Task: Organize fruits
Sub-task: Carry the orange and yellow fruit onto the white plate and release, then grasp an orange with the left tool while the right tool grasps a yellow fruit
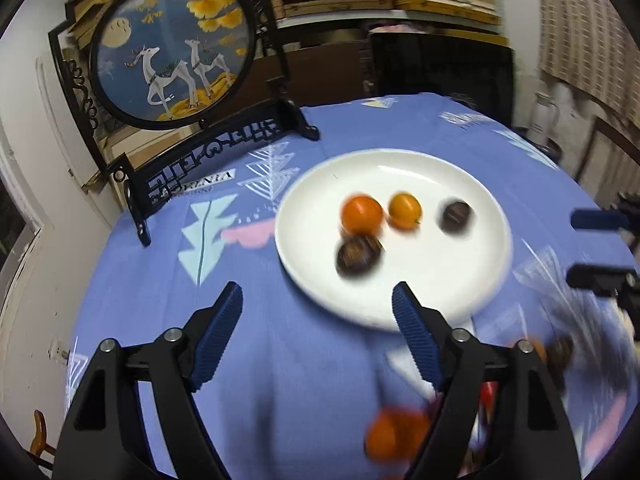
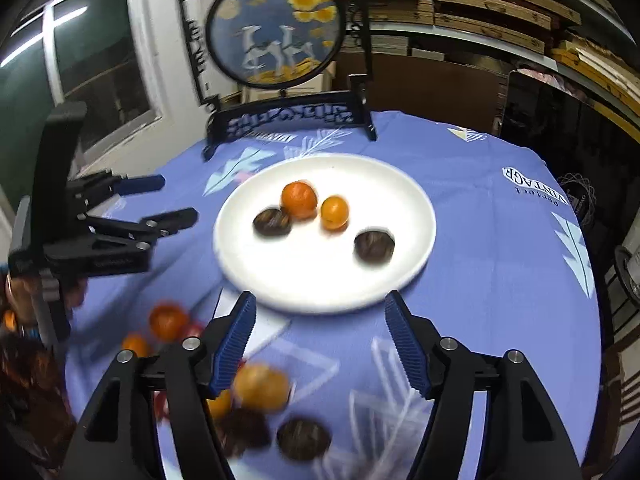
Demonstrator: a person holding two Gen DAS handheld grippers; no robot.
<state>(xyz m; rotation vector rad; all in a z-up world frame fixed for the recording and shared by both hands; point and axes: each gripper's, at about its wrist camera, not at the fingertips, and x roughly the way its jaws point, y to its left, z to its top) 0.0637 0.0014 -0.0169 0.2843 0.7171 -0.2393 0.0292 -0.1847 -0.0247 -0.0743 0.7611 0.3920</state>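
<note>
Left gripper [image 1: 318, 308]: jaws stand apart with nothing between them; only blue cloth shows in the gap, and the right finger's tip overlaps the plate's near rim in the picture.
Orange fruit by the left jaws [image 1: 394, 432]: lies on the cloth just below and right of the gap, blurred, partly behind the right finger.
Plate [image 2: 400, 272]: white and round, just ahead of both pairs of jaws, resting flat on the cloth.
Fruit on the plate: beyond the right jaws' gap, from the left, a dark fruit [image 2: 272, 222] touching a large orange one [image 2: 299, 199], then a smaller orange one [image 2: 334, 212], then a second dark fruit [image 2: 374, 246] set apart.
Right gripper [image 2: 320, 312]: jaws released and empty, the plate's near rim just ahead of the tips.
Loose fruit by the right jaws: a yellow-orange fruit [image 2: 262, 388] just beside the left finger, another dark fruit [image 2: 304, 438] below the gap, and more orange pieces left of the jaws.
Handling: the fruits look small, round and light, likely smooth enough to roll or slip; the orange ones probably bruise if squeezed hard. A hold across the widest middle, pads on opposite sides, looks safest.
Surface: blue patterned tablecloth [image 1: 280, 360], soft, slightly wrinkled.
Room: a round deer picture [image 1: 172, 50] in a black stand behind the plate; stacked wooden frames on shelves.
</note>
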